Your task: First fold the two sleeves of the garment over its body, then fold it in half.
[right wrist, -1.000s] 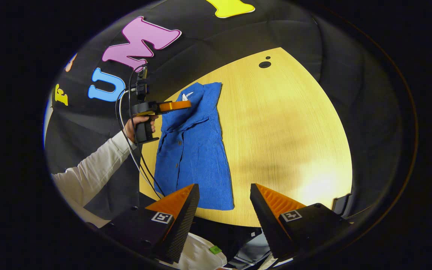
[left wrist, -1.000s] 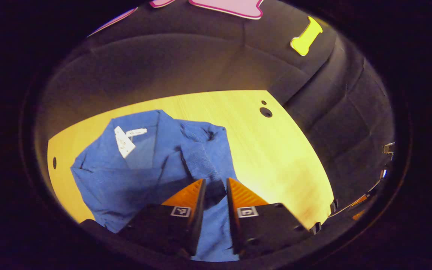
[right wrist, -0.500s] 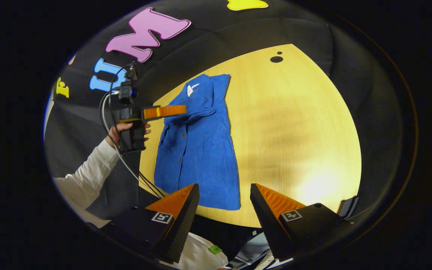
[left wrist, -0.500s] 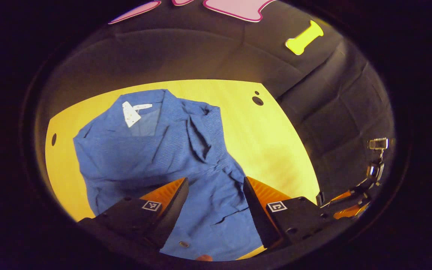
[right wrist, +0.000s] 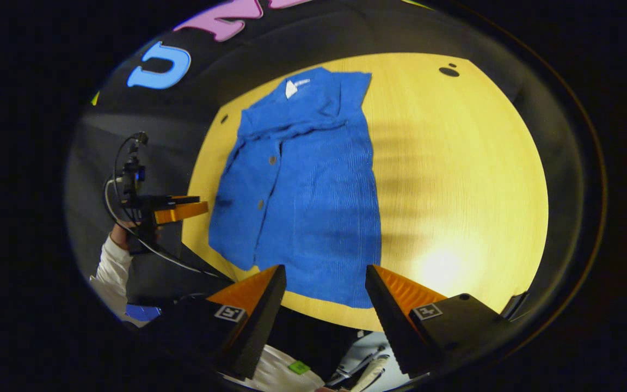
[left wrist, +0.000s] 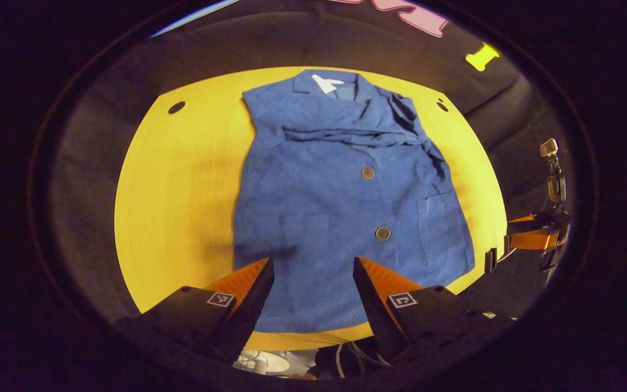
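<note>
A blue buttoned garment (left wrist: 335, 207) lies flat on the yellow wooden table (left wrist: 183, 190), collar far, hem near. A sleeve is folded in a rumpled band across its chest (left wrist: 346, 133). My left gripper (left wrist: 313, 261) hangs open above the hem, holding nothing. In the right gripper view the garment (right wrist: 302, 185) lies ahead, and my right gripper (right wrist: 324, 267) is open over its near hem corner. The left gripper (right wrist: 204, 209) sits off the table's left side, held by a hand with a white sleeve (right wrist: 109, 258). The right gripper (left wrist: 512, 239) shows at the table's right edge.
Small round holes mark the tabletop's far corners (left wrist: 176, 107) (right wrist: 448, 71). Bare wood (right wrist: 455, 163) stretches to the right of the garment. Black cloth walls close in the table on its far and side edges. Cables trail from the left gripper.
My left gripper opened, let go of the sleeve on the chest, and drew back to the hem. The right gripper view shifted slightly nearer the garment.
</note>
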